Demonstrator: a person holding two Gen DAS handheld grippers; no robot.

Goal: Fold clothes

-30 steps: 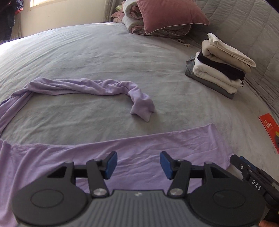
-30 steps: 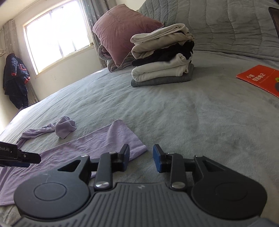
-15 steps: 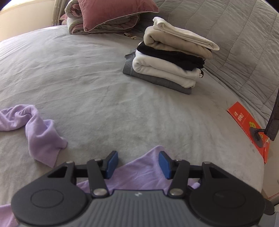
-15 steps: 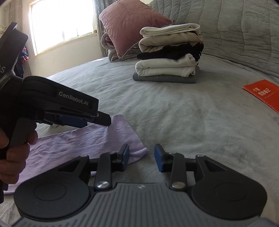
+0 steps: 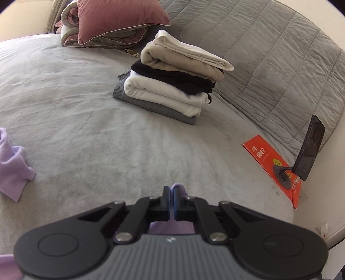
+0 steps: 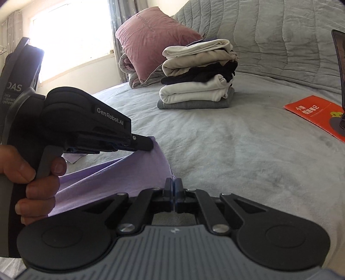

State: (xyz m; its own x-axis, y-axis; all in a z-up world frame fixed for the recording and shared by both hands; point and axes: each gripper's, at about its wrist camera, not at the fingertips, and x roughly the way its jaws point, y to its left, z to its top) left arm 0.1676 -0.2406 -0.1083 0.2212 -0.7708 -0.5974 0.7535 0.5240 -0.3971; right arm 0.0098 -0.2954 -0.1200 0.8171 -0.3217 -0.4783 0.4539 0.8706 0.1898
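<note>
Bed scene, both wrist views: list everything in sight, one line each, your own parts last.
Purple garment: one, lilac, near edge of bed, pinched by both grippers.
Folded stack: one pile, cream, black, white, grey, mid-bed.
Pillow: one, dusty pink, on a rolled quilt behind the stack.
Booklet: one, red, at the bed's right edge.
Phone on stand: one, black, standing on the booklet.
Bed cover: grey.
Left gripper: black, shut.
Right gripper: black, shut.
Hand: one, holding the left gripper's handle.
</note>
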